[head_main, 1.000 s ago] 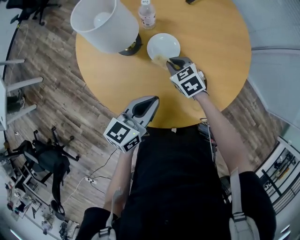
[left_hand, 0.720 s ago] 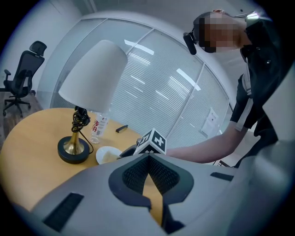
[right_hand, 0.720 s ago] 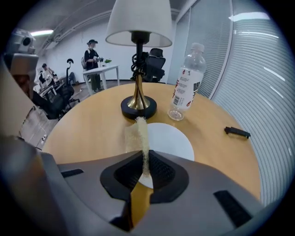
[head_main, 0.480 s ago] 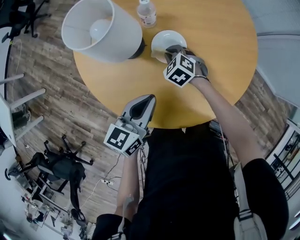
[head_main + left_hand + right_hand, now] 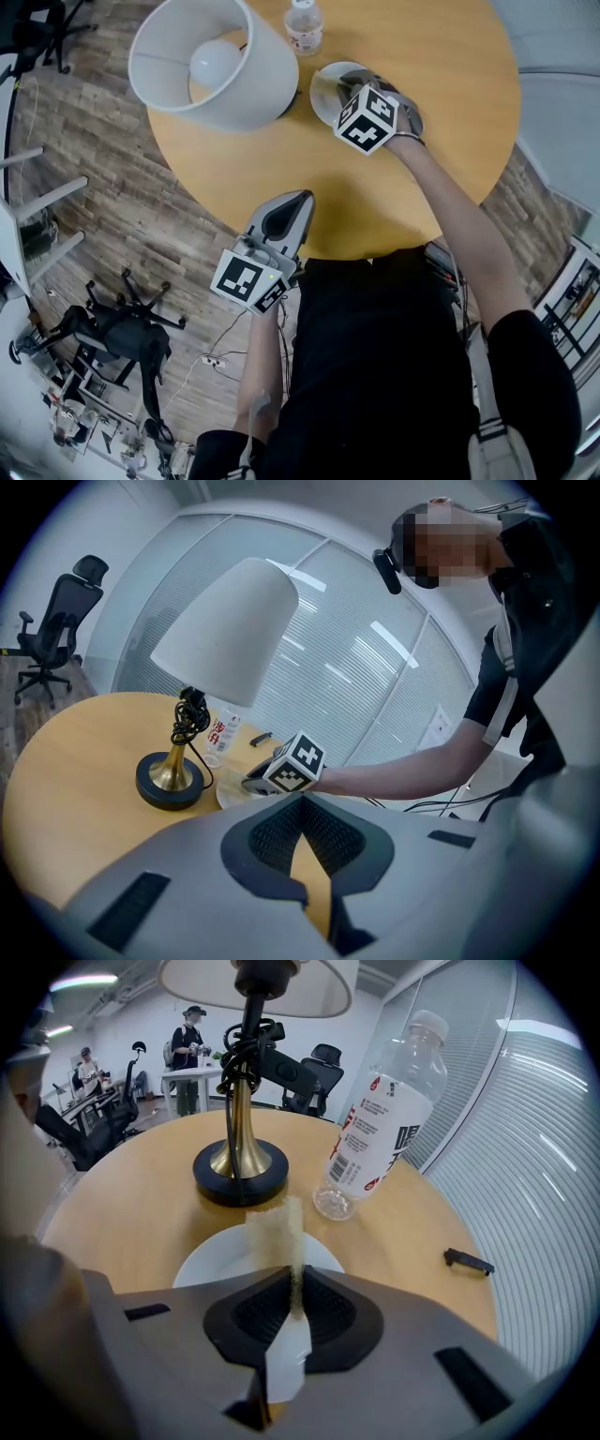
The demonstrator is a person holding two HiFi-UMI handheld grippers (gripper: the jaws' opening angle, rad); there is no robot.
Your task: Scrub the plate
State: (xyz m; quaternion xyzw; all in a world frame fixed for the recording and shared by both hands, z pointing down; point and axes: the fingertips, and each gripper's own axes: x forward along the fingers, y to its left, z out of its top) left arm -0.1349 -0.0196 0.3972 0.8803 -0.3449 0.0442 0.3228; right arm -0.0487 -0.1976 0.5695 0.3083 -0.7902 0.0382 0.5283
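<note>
A white plate [image 5: 325, 86] [image 5: 220, 1258] lies on the round wooden table [image 5: 422, 169] in front of the lamp base. My right gripper [image 5: 341, 88] [image 5: 293, 1275] hangs over the plate, shut on a tan sponge [image 5: 278, 1230]. The sponge sticks out past the jaws, its end down on the plate's middle. My left gripper [image 5: 298, 202] [image 5: 302, 804] hovers at the table's near edge, well short of the plate. Its jaws are together with nothing between them. From the left gripper view the plate [image 5: 228, 791] shows partly behind the right gripper's marker cube.
A lamp with a white shade [image 5: 211, 61] stands left of the plate, its black and brass base [image 5: 240, 1172] just beyond it. A clear water bottle [image 5: 303, 26] [image 5: 380, 1115] stands behind the plate. A small black object [image 5: 467, 1260] lies to the right.
My right gripper has moved from the plate's near rim up over the plate with the sponge. The left gripper has stayed at the table edge.
</note>
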